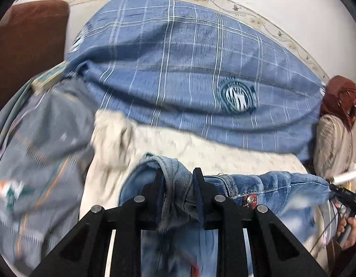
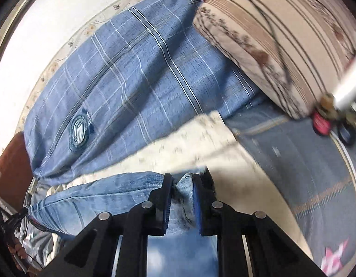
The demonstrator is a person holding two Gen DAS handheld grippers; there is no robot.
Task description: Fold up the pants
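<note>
Light blue denim pants [image 1: 258, 187] hang lifted between my two grippers, above a cream cloth [image 1: 201, 152] on a bed. My left gripper [image 1: 178, 177] is shut on a bunched fold of the denim, which sticks up between its black fingers [image 1: 198, 184]. In the right wrist view the pants [image 2: 104, 196] stretch away to the left, and my right gripper [image 2: 181, 181] is shut on another denim edge, pinched between blue pads [image 2: 197, 198]. The other gripper and a hand [image 1: 348, 228] show at the far right of the left wrist view.
A blue plaid blanket [image 1: 178, 57] with a round badge [image 1: 237, 97] covers the bed behind the pants. A grey patterned sheet [image 1: 39, 150] lies left, a brown cushion [image 1: 28, 46] beyond it. A beige striped pillow [image 2: 281, 41] sits upper right in the right wrist view.
</note>
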